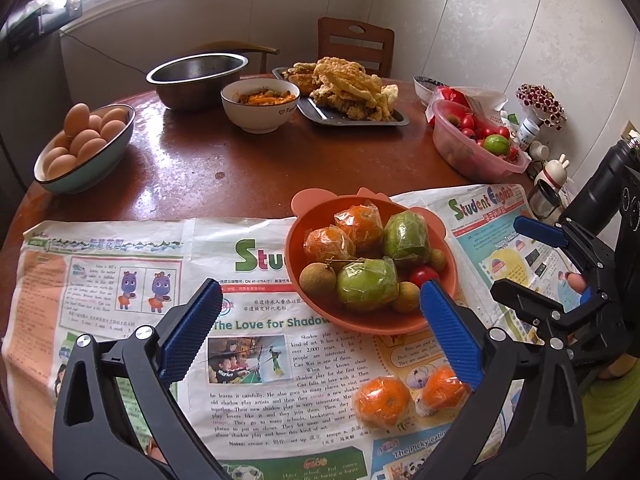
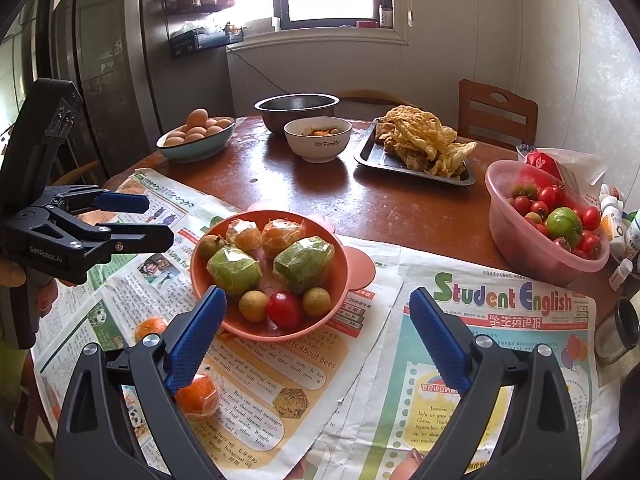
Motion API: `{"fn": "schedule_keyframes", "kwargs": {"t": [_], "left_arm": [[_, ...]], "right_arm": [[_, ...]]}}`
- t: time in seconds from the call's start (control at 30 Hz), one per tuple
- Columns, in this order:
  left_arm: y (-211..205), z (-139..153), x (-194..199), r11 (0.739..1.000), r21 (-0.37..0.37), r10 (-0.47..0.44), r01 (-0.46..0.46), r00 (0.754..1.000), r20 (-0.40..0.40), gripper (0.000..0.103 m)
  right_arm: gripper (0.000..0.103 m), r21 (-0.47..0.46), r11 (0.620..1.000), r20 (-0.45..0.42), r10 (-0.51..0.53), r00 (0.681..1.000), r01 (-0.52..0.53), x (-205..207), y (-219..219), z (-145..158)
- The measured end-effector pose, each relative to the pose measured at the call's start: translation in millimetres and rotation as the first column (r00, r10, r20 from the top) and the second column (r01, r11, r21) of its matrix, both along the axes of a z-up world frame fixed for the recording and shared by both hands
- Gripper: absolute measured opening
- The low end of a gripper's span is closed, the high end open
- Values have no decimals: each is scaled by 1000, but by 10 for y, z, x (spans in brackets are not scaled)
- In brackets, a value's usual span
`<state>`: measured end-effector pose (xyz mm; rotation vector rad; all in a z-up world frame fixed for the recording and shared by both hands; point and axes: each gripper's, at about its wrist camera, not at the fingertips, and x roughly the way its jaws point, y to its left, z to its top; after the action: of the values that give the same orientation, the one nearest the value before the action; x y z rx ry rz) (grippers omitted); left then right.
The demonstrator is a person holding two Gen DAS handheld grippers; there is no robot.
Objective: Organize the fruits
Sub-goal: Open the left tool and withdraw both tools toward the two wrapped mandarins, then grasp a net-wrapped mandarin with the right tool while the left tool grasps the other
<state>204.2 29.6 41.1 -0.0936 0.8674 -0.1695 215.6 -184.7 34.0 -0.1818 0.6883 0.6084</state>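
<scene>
An orange bowl (image 1: 404,322) (image 2: 260,330) sits on newspaper and holds two wrapped oranges (image 1: 328,242), two wrapped green fruits (image 1: 366,284), several longans and a red tomato (image 2: 284,309). Two wrapped oranges (image 1: 382,400) (image 1: 444,392) lie loose on the newspaper in front of the bowl; they also show in the right wrist view (image 2: 198,396) (image 2: 150,328). My left gripper (image 1: 320,334) is open and empty above the newspaper, near the bowl and the loose oranges. My right gripper (image 2: 318,338) is open and empty, hovering just right of the bowl.
A pink tub of tomatoes (image 2: 536,248) stands at the right. At the back are a bowl of eggs (image 1: 100,160), a steel bowl (image 1: 196,80), a white bowl (image 1: 260,118) and a tray of fried food (image 1: 320,114). Bottles and jars (image 2: 616,328) crowd the right edge.
</scene>
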Motion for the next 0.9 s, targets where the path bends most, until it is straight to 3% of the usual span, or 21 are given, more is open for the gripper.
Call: {"fn": "schedule_keyframes", "kwargs": {"t": [0.9], "left_arm": [[-59,-11,-416,1000,8,-1,1,1000,7,93]], "right_arm": [[96,-5,996,11,84,996,-84,-526,105,19]]}}
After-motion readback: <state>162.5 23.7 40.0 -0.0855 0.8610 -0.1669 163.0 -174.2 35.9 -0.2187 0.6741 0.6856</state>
